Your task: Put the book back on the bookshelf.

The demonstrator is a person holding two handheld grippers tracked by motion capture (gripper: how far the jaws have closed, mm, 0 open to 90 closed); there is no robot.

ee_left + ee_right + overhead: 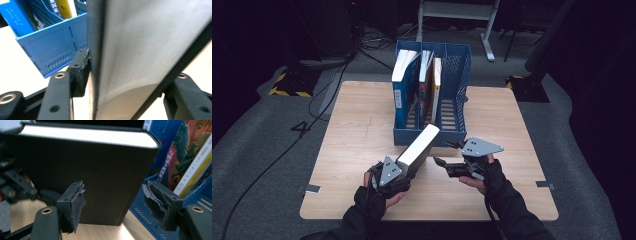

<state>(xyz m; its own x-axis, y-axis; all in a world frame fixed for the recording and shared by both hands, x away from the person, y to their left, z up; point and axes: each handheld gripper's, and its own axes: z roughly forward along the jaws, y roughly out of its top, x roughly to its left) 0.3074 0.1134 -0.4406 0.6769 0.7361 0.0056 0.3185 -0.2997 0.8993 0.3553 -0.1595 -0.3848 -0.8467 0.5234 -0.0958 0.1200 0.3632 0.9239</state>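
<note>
Where the high view looks down on the wooden table [362, 130], the left gripper [398, 172] is clamped on a thick black book [419, 149], which slants up and away from the hand toward the front wall of the blue file rack [457, 90]. The book's pale page edge faces up, and its far end lies at or just over the rack's near wall; whether it touches is hard to tell. The rack stands at the middle of the table's far half, with several books [404, 80] upright in its left and middle compartments. The right gripper [447, 155] hovers just right of the black book, jaws apart and holding nothing, pointed leftward at it.

In the left gripper view, the black book [140, 50] rises between the two jaws, its dark cover pressed against the left pad [79, 72] while the right jaw meets the other cover. Behind it at the left sits the blue file rack [52, 50] on the table.

In the right gripper view, the jaws stand wide, with worn pads [76, 205] to either side and nothing between them. Beyond them the black book [100, 177] shows its dark cover and white page edge, its lower corner near the tabletop. The left gripper [15, 187] holds it at the left. To the right are the blue file rack [147, 217] and its colourful books [180, 157].
</note>
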